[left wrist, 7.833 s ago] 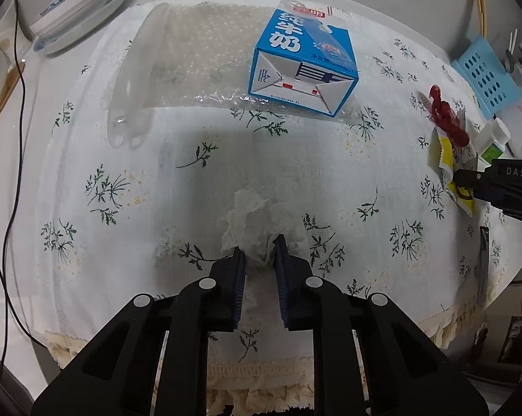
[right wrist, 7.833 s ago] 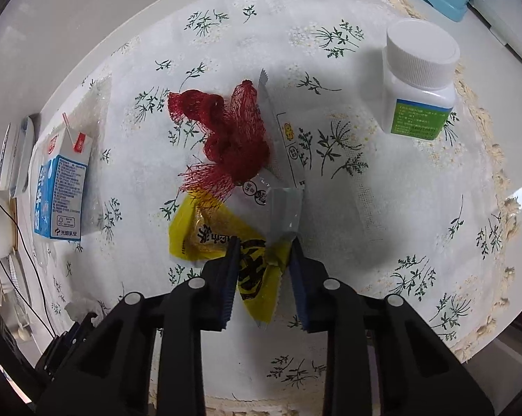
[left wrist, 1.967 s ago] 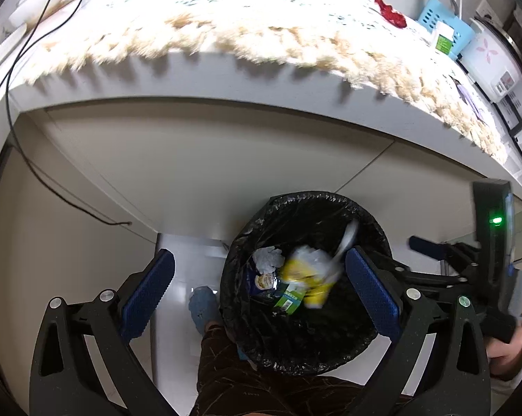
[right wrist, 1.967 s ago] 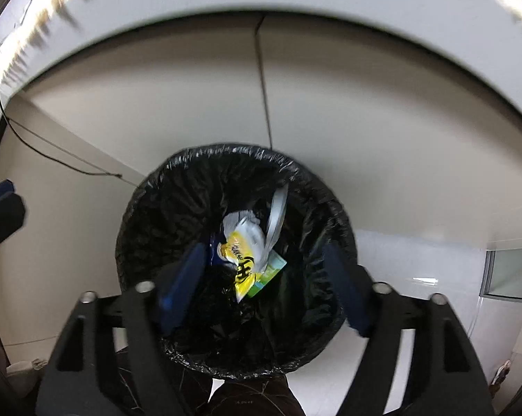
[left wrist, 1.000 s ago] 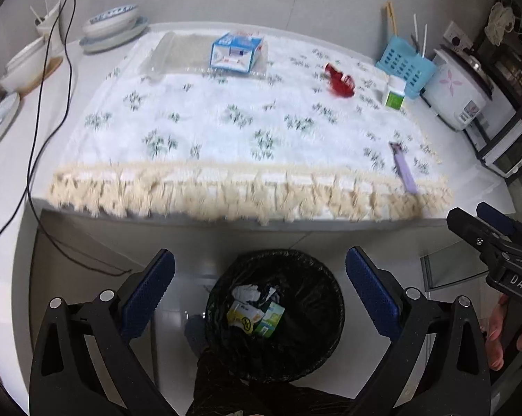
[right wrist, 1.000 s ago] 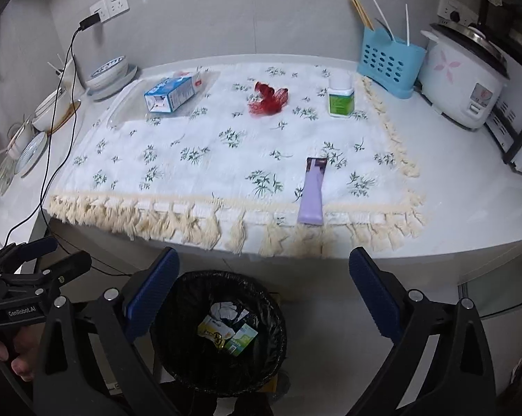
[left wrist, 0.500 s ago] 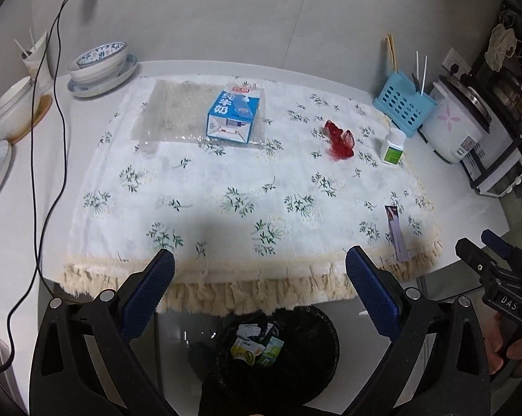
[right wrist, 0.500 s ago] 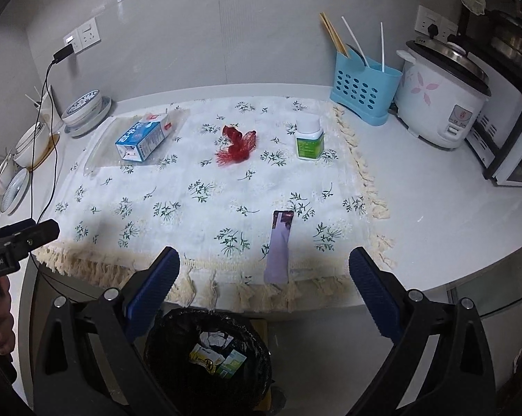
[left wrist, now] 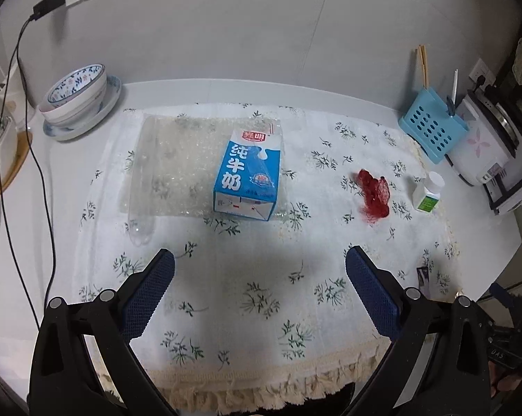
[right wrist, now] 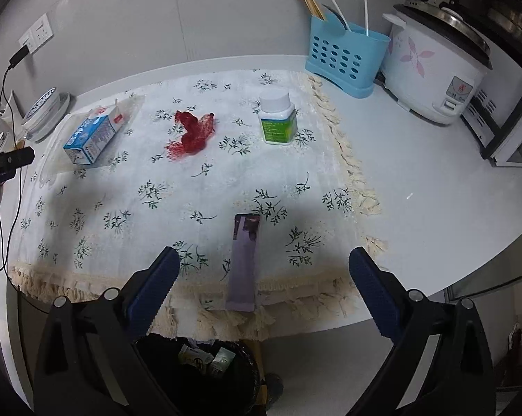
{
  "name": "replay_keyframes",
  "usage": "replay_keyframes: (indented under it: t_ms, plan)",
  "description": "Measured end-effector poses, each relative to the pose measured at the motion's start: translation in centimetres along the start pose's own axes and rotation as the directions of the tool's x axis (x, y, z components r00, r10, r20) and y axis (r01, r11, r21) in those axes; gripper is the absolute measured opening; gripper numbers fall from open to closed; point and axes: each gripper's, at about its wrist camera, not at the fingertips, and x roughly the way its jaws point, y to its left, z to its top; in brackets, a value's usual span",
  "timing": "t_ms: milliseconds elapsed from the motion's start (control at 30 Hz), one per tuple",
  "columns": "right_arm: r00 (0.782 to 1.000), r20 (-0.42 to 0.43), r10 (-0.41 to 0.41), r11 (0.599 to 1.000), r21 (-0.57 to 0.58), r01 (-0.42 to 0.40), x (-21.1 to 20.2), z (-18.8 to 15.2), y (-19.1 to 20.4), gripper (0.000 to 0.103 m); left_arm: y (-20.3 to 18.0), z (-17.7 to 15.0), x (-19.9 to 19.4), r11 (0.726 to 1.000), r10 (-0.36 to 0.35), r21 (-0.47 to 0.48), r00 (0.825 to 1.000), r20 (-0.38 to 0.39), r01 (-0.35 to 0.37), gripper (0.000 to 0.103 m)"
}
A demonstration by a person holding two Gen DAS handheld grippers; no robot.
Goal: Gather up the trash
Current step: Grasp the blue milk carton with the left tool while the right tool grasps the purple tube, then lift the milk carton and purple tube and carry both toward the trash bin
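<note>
My left gripper [left wrist: 259, 274] is open and empty above the near part of the floral tablecloth [left wrist: 261, 298]. A blue milk carton [left wrist: 249, 176] lies on a sheet of bubble wrap [left wrist: 171, 163] ahead of it. A red mesh net [left wrist: 373, 192] lies to the right. My right gripper [right wrist: 261, 274] is open and empty over a purple tube [right wrist: 243, 263] at the cloth's front edge. The black trash bin [right wrist: 205, 371] stands below the counter with wrappers in it. The carton [right wrist: 93, 135] and the net [right wrist: 191, 131] show farther back in the right wrist view.
A white pill bottle [right wrist: 276, 118] stands on the cloth. A blue utensil basket [right wrist: 346, 55] and a rice cooker [right wrist: 434, 59] stand at the back right. Stacked bowls [left wrist: 75, 95] and a black cable [left wrist: 35, 159] are at the left.
Both grippers have risen from the bin and moved in over the counter. The carton and the tube now appear closer. Both stay open and empty.
</note>
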Motion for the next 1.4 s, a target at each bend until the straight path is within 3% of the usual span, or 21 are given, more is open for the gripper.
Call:
replay_keyframes:
  t_ms: [233, 467, 767, 900, 1200, 1400]
  plan:
    - [0.994, -0.107, -0.006, 0.999, 0.046, 0.010, 3.6, 0.3, -0.5, 0.084, 1.1, 3.6, 4.6, 1.000, 0.011, 0.005, 0.999, -0.041, -0.011, 0.096]
    - [0.976, -0.219, 0.002, 0.997, 0.077, 0.015, 7.2, 1.1, 0.2, 0.062, 1.3, 6.5, 9.0, 1.000, 0.012, 0.029, 0.995, -0.095, -0.009, 0.096]
    - [0.952, -0.305, 0.031, 0.994, 0.105, 0.001, 9.3, 2.5, 1.0, 0.052, 1.0, 8.0, 12.6, 0.999, 0.016, 0.051, 0.989, -0.150, -0.008, 0.096]
    - [0.940, -0.337, 0.049, 0.992, 0.128, -0.006, 10.1, 3.0, 1.3, 0.047, 0.8, 8.5, 13.6, 0.997, 0.020, 0.072, 0.985, -0.170, -0.008, 0.091]
    - [0.923, -0.381, 0.054, 0.989, 0.151, 0.004, 11.3, 3.3, 2.1, 0.028, 0.8, 8.8, 14.7, 0.998, 0.013, 0.069, 0.977, -0.212, 0.002, 0.065]
    - [0.919, -0.388, 0.068, 0.985, 0.173, 0.000, 12.0, 3.2, 1.8, 0.020, 0.7, 8.8, 14.4, 0.998, 0.019, 0.063, 0.980, -0.200, -0.007, 0.063]
